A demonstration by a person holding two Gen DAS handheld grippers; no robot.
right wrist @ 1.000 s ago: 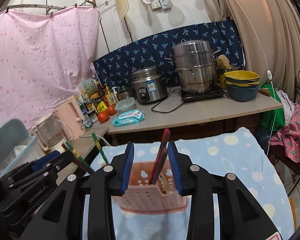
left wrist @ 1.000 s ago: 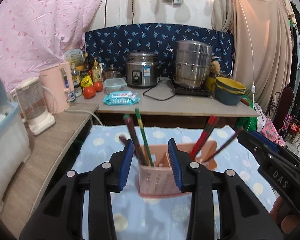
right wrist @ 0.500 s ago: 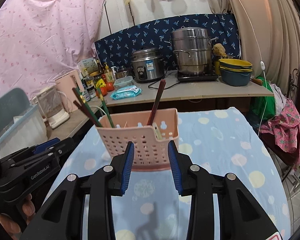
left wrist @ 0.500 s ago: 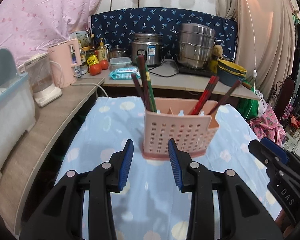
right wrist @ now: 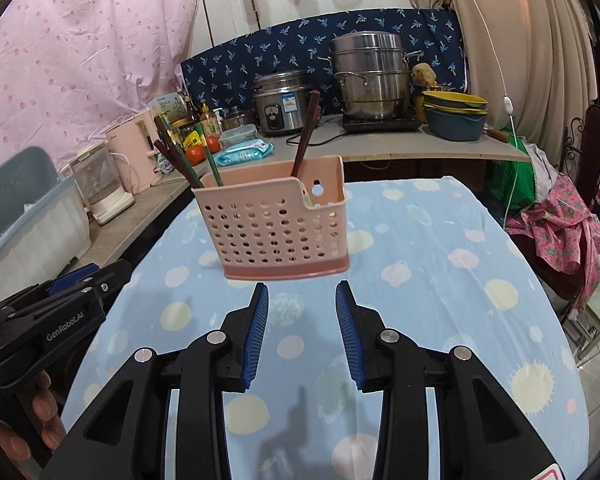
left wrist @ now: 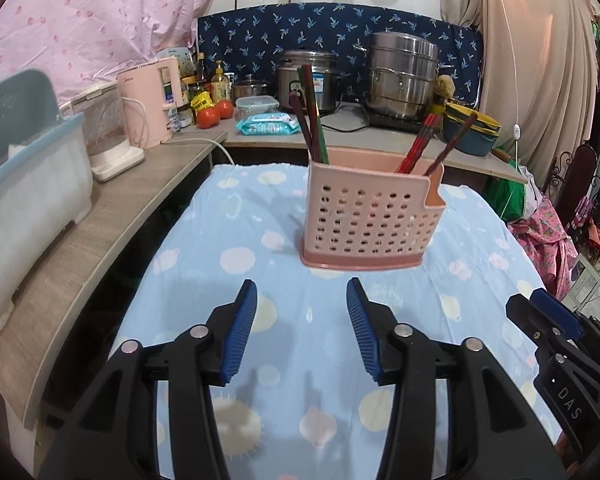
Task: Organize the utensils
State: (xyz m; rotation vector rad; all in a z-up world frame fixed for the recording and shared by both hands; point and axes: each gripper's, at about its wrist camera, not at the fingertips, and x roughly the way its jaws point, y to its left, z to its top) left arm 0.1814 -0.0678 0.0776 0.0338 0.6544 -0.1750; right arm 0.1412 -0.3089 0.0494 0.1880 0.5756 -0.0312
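A pink perforated utensil holder [left wrist: 370, 216] stands upright on the blue dotted tablecloth [left wrist: 260, 280]; it also shows in the right wrist view [right wrist: 278, 226]. Dark and green chopsticks [left wrist: 312, 116] stick out of its left compartment, red and brown chopsticks [left wrist: 424, 140] out of its right. My left gripper [left wrist: 302, 300] is open and empty, a short way in front of the holder. My right gripper [right wrist: 302, 300] is open and empty, also just short of the holder. Each gripper shows at the edge of the other's view.
A counter [left wrist: 100, 220] runs along the left with a blue-lidded bin [left wrist: 24, 184], a blender jug [left wrist: 104, 132] and a pink kettle [left wrist: 152, 100]. The back counter holds a rice cooker [right wrist: 284, 102], a steel steamer pot [right wrist: 372, 80], bowls [right wrist: 454, 114] and tomatoes [left wrist: 216, 114].
Both grippers have drawn back from the holder and dropped lower over the cloth. The holder now stands free on the table, farther from both grippers. Both stay open.
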